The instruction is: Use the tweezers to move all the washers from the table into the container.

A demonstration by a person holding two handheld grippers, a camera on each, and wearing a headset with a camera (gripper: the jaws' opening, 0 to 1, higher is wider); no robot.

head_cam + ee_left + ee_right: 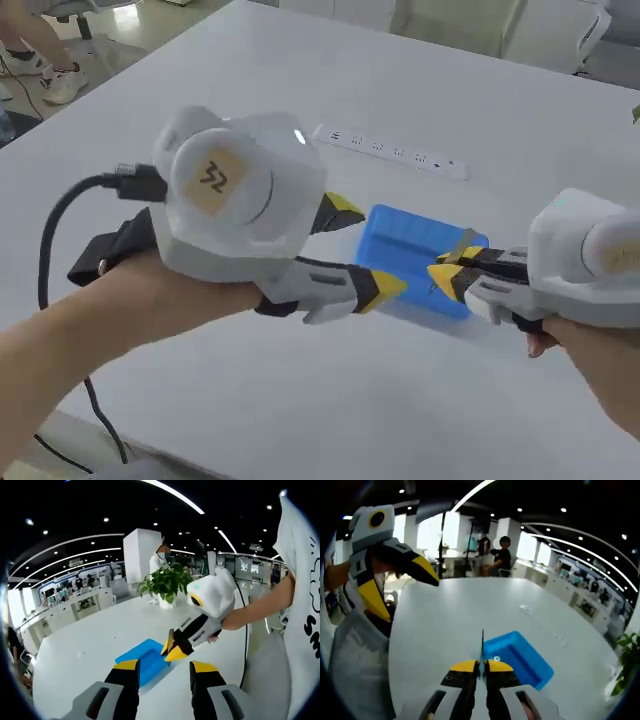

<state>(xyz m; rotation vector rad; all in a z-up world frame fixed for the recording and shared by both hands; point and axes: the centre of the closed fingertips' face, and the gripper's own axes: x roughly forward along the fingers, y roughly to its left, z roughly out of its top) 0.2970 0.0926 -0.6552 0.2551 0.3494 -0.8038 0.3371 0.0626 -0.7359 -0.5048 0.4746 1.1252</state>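
Observation:
A shallow blue container point(415, 240) lies on the white table point(480, 110), between the two grippers. My right gripper point(447, 277) is shut on thin metal tweezers point(462, 246) at the container's near right corner. In the right gripper view the tweezers point(482, 642) stick up from the closed right gripper point(482, 666), pointing past the container point(520, 662), where a small washer point(496, 658) seems to lie. My left gripper point(365, 248) hovers open left of the container, nothing between its fingers. The left gripper view shows the left gripper point(165, 667) open above the container point(142, 660), facing the right gripper point(172, 652).
A white power strip point(390, 150) lies on the table behind the container. A black cable point(60, 215) trails from the left gripper. A potted plant point(165, 582) stands at the table's far end, and people stand among desks in the background.

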